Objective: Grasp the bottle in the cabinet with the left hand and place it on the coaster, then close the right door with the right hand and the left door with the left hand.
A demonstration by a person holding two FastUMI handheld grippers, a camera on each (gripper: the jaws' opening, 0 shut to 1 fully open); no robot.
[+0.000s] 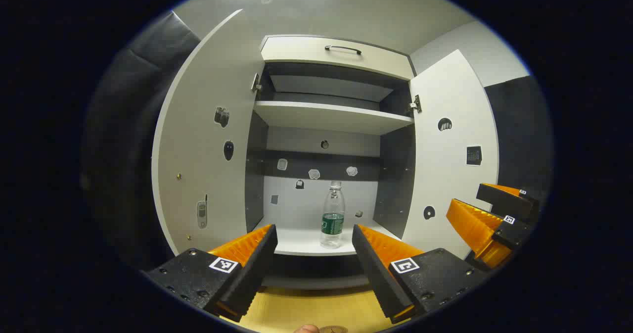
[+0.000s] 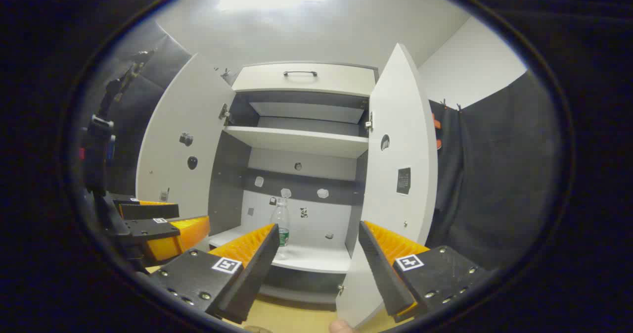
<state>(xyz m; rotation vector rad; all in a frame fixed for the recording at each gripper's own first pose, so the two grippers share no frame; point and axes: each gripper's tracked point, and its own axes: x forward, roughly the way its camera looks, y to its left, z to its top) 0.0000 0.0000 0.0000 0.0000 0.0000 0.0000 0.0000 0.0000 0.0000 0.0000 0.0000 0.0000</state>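
Observation:
A clear plastic bottle (image 1: pixel 333 216) with a green label stands upright on the cabinet's lower shelf (image 1: pixel 301 241), near its front edge. My left gripper (image 1: pixel 315 234) is open, short of the shelf, with the bottle showing between its fingers. Both cabinet doors are swung open: the left door (image 1: pixel 207 140) and the right door (image 1: pixel 452 150). In the right gripper view my right gripper (image 2: pixel 319 234) is open, its fingers on either side of the right door's (image 2: pixel 400 155) lower edge, and the bottle (image 2: pixel 281 224) shows behind its left finger. A round coaster's rim (image 1: pixel 332 329) peeks in at the bottom of the left gripper view.
The cabinet has an upper shelf (image 1: pixel 332 116) and a top drawer with a dark handle (image 1: pixel 342 49). A yellow wooden tabletop (image 1: pixel 316 310) lies below the cabinet. Black cloth (image 2: pixel 494 184) hangs to the right of the right door.

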